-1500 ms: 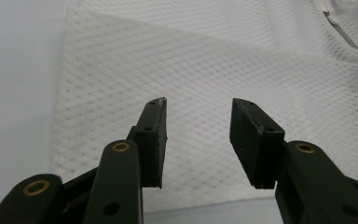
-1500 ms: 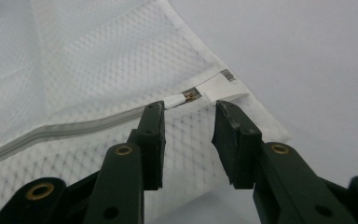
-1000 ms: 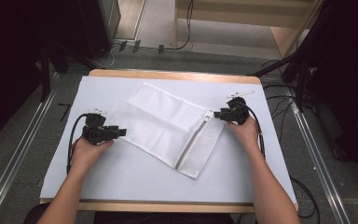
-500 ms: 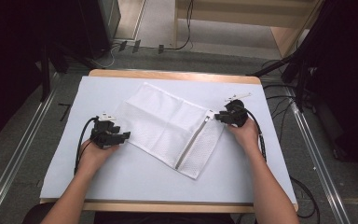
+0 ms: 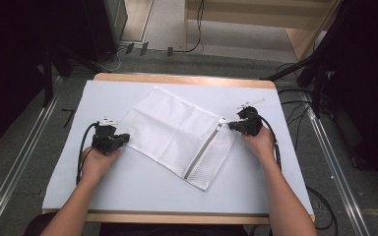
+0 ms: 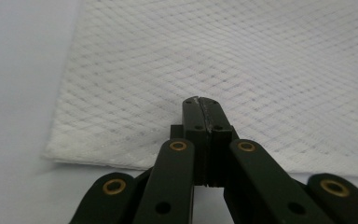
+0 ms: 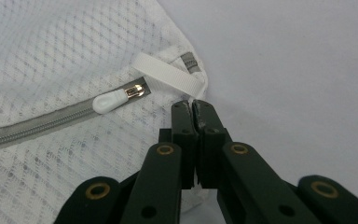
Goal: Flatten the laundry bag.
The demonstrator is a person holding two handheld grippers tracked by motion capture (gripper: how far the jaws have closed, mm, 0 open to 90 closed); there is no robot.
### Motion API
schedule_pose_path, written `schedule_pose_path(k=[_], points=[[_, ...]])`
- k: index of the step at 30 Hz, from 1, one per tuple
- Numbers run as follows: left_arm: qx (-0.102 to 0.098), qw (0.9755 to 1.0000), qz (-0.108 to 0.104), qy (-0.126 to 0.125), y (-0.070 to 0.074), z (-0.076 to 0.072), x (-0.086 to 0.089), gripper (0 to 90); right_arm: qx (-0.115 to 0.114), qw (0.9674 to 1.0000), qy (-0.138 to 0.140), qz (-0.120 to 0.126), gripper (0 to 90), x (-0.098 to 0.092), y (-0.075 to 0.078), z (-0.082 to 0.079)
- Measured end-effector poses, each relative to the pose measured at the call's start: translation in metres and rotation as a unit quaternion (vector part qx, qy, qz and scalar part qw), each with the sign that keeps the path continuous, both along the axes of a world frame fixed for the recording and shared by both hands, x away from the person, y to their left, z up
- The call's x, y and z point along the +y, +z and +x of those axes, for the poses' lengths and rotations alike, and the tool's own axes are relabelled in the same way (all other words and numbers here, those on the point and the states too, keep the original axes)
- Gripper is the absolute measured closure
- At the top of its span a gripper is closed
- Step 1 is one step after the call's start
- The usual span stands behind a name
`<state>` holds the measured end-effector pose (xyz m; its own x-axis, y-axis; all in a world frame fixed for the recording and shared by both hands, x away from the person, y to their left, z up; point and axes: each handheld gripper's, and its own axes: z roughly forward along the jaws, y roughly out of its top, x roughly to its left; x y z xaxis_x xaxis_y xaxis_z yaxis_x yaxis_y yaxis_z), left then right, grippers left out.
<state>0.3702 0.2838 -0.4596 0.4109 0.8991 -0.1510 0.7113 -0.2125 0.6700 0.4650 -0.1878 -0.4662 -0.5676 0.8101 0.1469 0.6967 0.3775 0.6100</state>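
The white mesh zippered laundry bag point(image 5: 179, 135) lies flat on the white-covered desk point(image 5: 142, 189), its grey zipper point(image 5: 204, 152) running slantwise from the right claw point(image 5: 232, 126) toward the person. The left claw point(image 5: 126, 138) sits at the bag's opposite, left edge. Both claws have just been closing and now look clamped on mesh: the left on the bag's edge point(image 6: 121, 161), the right on the corner beside the white pull tab point(image 7: 109, 101). Since a second ago, the left claw has slid in to the bag.
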Motion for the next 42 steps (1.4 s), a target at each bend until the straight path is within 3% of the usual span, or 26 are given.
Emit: schedule_pose_path(k=[3, 4, 6, 9, 13, 17, 20, 22, 26, 27, 29, 31, 38, 41, 42], points=[[0.000, 0.9997, 0.024, -0.007, 0.002, 0.001, -0.004, 90.0, 0.003, 1.0000, 0.001, 0.001, 89.9, -0.001, 0.000, -0.002], [0.006, 0.9998, 0.017, -0.007, 0.003, 0.002, -0.003, 90.0, 0.003, 1.0000, 0.002, 0.001, 89.9, -0.001, 0.000, -0.002], [0.031, 0.9993, -0.020, -0.003, 0.004, 0.006, 0.004, 90.0, 0.004, 1.0000, 0.003, 0.003, 89.9, -0.002, 0.000, -0.002], [0.021, 0.9987, -0.041, 0.021, 0.012, 0.009, 0.020, 90.0, 0.012, 0.9999, 0.000, 0.009, 89.9, -0.004, 0.000, -0.004], [0.002, 0.9988, -0.012, 0.048, 0.022, 0.007, 0.037, 86.7, 0.018, 0.9998, 0.004, 0.011, 89.9, -0.006, 0.001, -0.009], [0.011, 0.9973, 0.000, 0.073, 0.017, 0.010, 0.057, 73.9, 0.022, 0.9997, 0.005, 0.010, 89.9, -0.005, 0.001, -0.015], [0.023, 0.9970, -0.012, 0.073, 0.013, 0.013, 0.061, 68.2, 0.020, 0.9997, 0.011, 0.006, 89.9, -0.004, 0.002, -0.019], [0.030, 0.9974, -0.006, 0.065, 0.010, 0.015, 0.057, 67.5, 0.019, 0.9997, 0.012, 0.001, 89.8, -0.002, 0.002, -0.022], [0.024, 0.9984, -0.014, 0.049, 0.007, 0.018, 0.049, 78.8, 0.017, 0.9997, 0.017, -0.002, 89.8, 0.002, 0.002, -0.025], [0.032, 0.9986, -0.022, 0.035, 0.006, 0.020, 0.047, 83.8, 0.019, 0.9997, 0.017, -0.003, 89.8, 0.003, 0.003, -0.026], [0.034, 0.9991, -0.010, 0.023, 0.008, 0.024, 0.042, 90.0, 0.023, 0.9995, 0.021, -0.003, 89.8, 0.005, 0.003, -0.027], [0.036, 0.9990, -0.013, 0.023, 0.009, 0.028, 0.040, 90.0, 0.023, 0.9994, 0.027, -0.007, 89.8, 0.006, 0.004, -0.030], [0.013, 0.9983, -0.029, 0.048, 0.017, 0.052, 0.049, 90.0, 0.029, 0.9988, 0.036, 0.013, 89.8, 0.004, 0.004, -0.046], [0.018, 0.9979, -0.034, 0.053, 0.017, 0.061, 0.052, 90.0, 0.031, 0.9985, 0.041, 0.020, 89.7, 0.004, 0.004, -0.055], [0.011, 0.9979, -0.035, 0.054, 0.016, 0.063, 0.053, 90.0, 0.034, 0.9984, 0.041, 0.022, 89.7, 0.004, 0.004, -0.059]])
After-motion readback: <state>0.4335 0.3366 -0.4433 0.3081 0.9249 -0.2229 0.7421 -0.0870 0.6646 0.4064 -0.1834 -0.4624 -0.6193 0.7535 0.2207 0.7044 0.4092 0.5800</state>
